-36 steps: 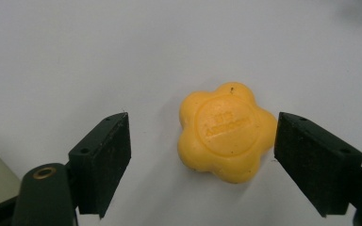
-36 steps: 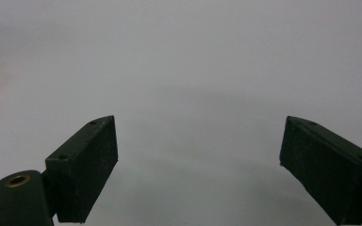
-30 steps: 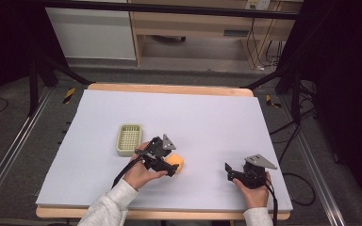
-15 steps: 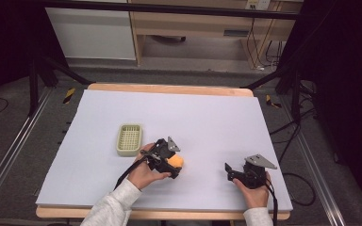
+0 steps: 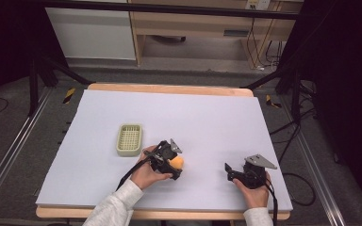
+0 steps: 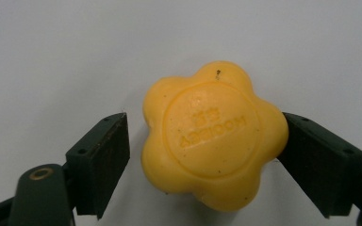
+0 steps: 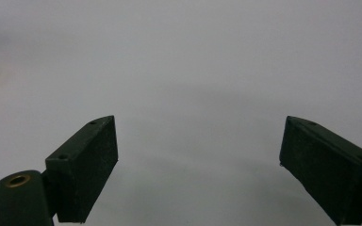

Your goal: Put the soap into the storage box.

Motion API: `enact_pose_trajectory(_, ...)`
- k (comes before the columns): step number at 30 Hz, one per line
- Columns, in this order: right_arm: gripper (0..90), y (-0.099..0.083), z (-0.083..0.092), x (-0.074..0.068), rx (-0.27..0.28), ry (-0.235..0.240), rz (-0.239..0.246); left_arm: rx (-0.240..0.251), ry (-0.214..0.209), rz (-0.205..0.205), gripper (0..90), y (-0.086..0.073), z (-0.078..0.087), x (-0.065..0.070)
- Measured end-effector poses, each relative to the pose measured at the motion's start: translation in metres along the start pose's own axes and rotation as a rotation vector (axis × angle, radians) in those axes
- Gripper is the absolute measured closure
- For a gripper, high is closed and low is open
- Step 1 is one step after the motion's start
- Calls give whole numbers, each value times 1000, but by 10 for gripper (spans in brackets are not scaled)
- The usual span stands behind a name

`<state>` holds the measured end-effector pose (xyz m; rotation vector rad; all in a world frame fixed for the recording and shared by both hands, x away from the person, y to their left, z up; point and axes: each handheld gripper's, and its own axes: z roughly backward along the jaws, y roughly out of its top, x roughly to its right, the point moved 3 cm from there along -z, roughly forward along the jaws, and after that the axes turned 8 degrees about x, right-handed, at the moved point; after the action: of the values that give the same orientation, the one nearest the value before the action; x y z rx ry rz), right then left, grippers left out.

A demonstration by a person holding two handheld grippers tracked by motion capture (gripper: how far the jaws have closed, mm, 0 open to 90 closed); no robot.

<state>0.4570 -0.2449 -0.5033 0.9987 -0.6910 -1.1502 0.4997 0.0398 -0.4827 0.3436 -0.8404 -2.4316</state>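
Sitting between your left jaws, the yellow flower-shaped soap (image 6: 213,136) lies flat on the white table sheet (image 5: 207,117), embossed face up toward the left gripper view. The right-hand jaw in that view touches one lobe; the left-hand jaw stands just off the soap with a thin gap, so you've got it bracketed, not fully pinched. In the high view the soap (image 5: 177,163) peeks out orange at the tip of your left gripper (image 5: 168,160), near the table's front middle, just right of the green slotted basket (image 5: 129,139) and apart from it.

Versus a second ago: your left gripper and the soap have shifted a little to the right and toward you, farther from the basket, which hasn't moved. Your left hand (image 5: 147,173) has gone with the gripper.

Your right gripper (image 5: 247,174) rests front right, well apart from the soap, unchanged from the earlier frames; its jaws stand wide with bare sheet between them.
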Motion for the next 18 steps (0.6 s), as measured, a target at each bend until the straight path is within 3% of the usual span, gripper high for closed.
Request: enact_pose_trajectory(18,124,0,0,-1,-6,4,2,-26,-25,25,262,-1,-6,1)
